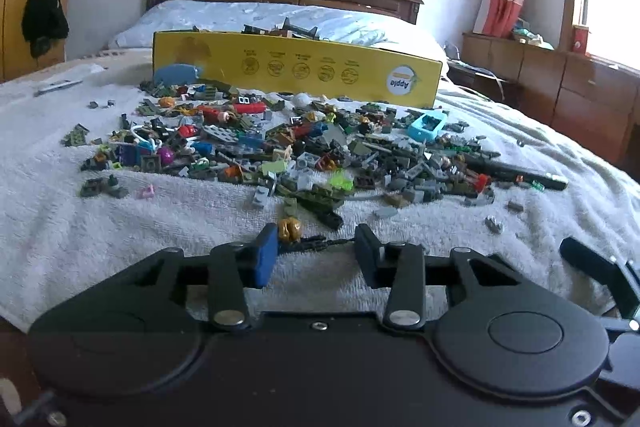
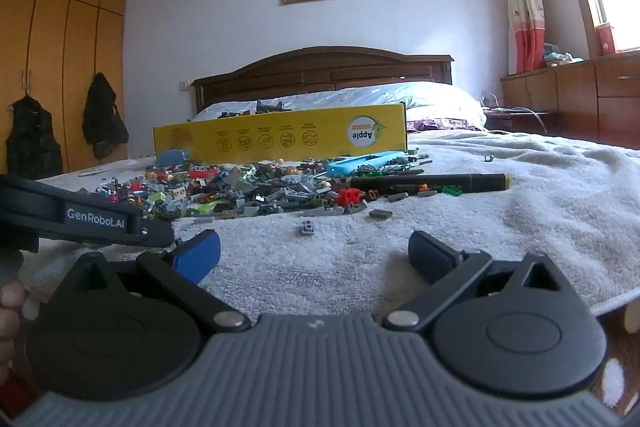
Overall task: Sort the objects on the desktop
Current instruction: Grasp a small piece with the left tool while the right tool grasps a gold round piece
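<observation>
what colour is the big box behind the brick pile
Yellow box, with a white oval label; clearest in the left wrist view.

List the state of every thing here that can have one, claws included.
left claw: partly closed around a thin black piece, grip not clear
right claw: open, nothing between its pads
yellow box: lying on its side, pieces on top
brick pile: loose, unsorted on the white towel
black marker: capped, lying flat
blue case: open side up, pieces inside
</observation>
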Motion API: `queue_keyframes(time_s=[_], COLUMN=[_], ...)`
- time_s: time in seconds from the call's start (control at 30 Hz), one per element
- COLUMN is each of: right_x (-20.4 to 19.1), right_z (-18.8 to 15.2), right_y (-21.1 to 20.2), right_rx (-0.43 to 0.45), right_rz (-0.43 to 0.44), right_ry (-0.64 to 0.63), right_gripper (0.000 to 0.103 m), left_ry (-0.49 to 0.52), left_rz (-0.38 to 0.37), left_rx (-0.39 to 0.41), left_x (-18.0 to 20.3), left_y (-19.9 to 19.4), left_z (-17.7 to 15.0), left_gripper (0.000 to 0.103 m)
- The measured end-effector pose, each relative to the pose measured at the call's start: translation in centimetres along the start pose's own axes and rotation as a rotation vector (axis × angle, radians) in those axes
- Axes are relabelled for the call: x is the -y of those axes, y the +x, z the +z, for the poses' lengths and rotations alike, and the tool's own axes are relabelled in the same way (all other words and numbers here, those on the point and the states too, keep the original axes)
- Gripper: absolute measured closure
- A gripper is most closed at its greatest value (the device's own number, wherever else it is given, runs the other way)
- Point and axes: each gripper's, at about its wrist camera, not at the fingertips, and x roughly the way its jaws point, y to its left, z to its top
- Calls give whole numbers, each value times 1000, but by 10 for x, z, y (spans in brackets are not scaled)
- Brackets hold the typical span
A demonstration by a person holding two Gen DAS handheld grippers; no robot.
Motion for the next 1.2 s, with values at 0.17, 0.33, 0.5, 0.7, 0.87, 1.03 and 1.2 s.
queue_keyframes(time_s=[0.17,0.33,0.5,0.7,0.87,1.03,1.2], right_x=[-3,-12,-25,-54,-69,-82,-108], right_z=[7,10,11,4,4,8,13], right_y=[0,-2,5,15,12,15,37], right_rx=[15,33,-3,-32,-26,-80,-113], right_rz=[24,61,158,262,291,421,441], right_ry=[-18,-64,-99,-202,-257,-234,-238], right_gripper=[0,0,0,1,26,35,48], left_ry=[10,12,7,-15,-22,-34,-18], left_rz=[21,-11,11,28,45,65,92], left_rx=[24,29,31,47,66,81,106], left_x=[-9,-24,-39,-51,-60,-68,-77], left_y=[12,6,-3,-7,-11,-17,-27], left_z=[23,30,25,27,27,26,24], left_gripper=[64,64,64,64,64,64,64])
